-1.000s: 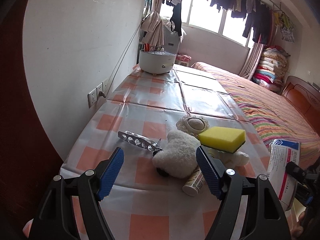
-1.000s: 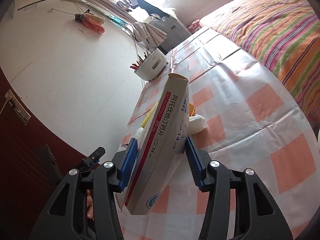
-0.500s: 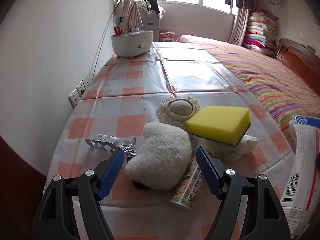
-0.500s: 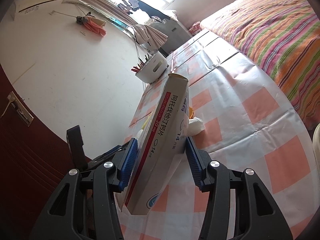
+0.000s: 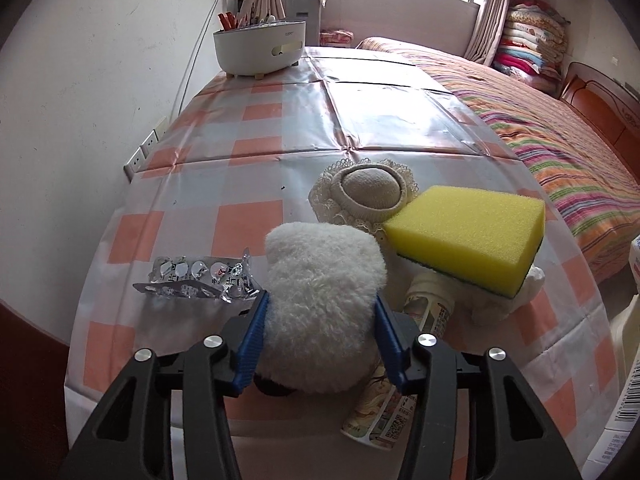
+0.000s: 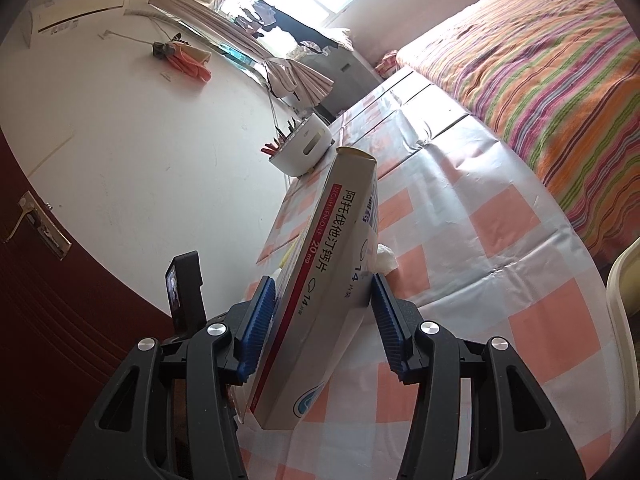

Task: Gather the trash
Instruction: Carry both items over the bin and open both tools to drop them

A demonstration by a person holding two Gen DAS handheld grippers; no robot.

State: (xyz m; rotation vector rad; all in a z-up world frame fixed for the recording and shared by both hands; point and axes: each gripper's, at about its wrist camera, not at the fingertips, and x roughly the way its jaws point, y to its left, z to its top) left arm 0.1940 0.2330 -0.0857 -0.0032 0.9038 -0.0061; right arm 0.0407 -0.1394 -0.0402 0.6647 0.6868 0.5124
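Between the closing left hand-held gripper [image 5: 320, 312] pads sits a fluffy white plush [image 5: 324, 300].

A glossy plastic checked tablecloth [image 5: 256, 148] is seen, creased at its folds; a fluffy white plush piece [image 5: 324, 296] looks soft and matt; the yellow sponge [image 5: 468, 236] is porous foam; the blister pack [image 5: 196, 280] is crinkled shiny foil; the medicine box [image 6: 320, 292] is smooth printed cardboard.

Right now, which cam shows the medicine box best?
Right wrist: the medicine box fills the centre between the right gripper pads, printed face readable, tilted over the table. Left wrist catches only a white sliver with a barcode at its right edge.
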